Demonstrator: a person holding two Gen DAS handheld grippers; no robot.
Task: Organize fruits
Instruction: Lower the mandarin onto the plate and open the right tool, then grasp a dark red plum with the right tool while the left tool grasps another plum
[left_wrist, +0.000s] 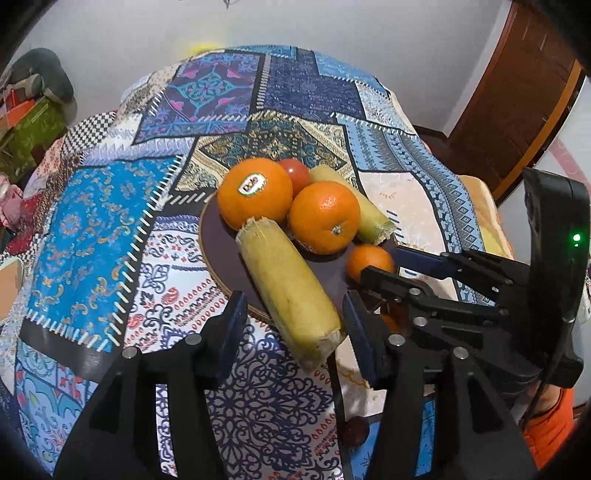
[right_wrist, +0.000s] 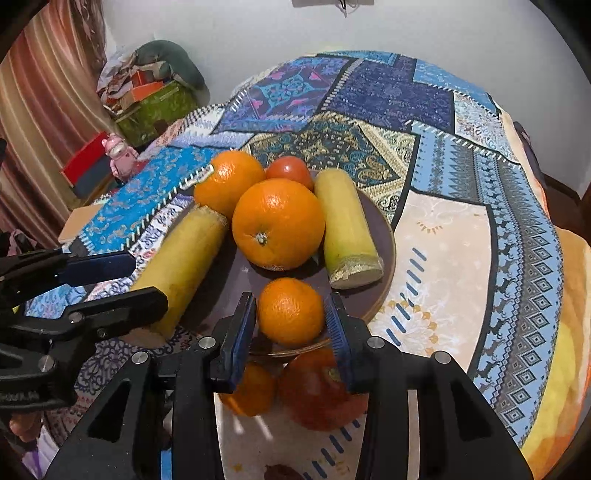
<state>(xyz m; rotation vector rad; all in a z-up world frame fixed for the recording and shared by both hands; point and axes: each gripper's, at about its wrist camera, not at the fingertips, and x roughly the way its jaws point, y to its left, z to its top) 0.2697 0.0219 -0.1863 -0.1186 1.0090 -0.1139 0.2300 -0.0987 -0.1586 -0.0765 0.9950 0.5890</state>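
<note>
A dark round plate (right_wrist: 380, 229) (left_wrist: 218, 243) on the patchwork cloth holds two large oranges (right_wrist: 279, 223) (right_wrist: 229, 182), a tomato (right_wrist: 290, 170) and two yellow-green cane pieces (right_wrist: 347, 229) (right_wrist: 181, 258). My right gripper (right_wrist: 291, 317) has its jaws around a small orange (right_wrist: 290, 312) at the plate's near edge. My left gripper (left_wrist: 293, 314) is open, its jaws on either side of the near cane piece (left_wrist: 288, 288), which overhangs the plate rim. The right gripper also shows in the left wrist view (left_wrist: 380, 264) beside the small orange (left_wrist: 369, 258).
A red apple (right_wrist: 317, 391) and another small orange (right_wrist: 251, 391) lie on the cloth below the right gripper. A small dark fruit (left_wrist: 354, 430) lies near the front edge. Boxes and clutter (right_wrist: 147, 99) stand beyond the table at left; a wooden door (left_wrist: 517, 92) stands right.
</note>
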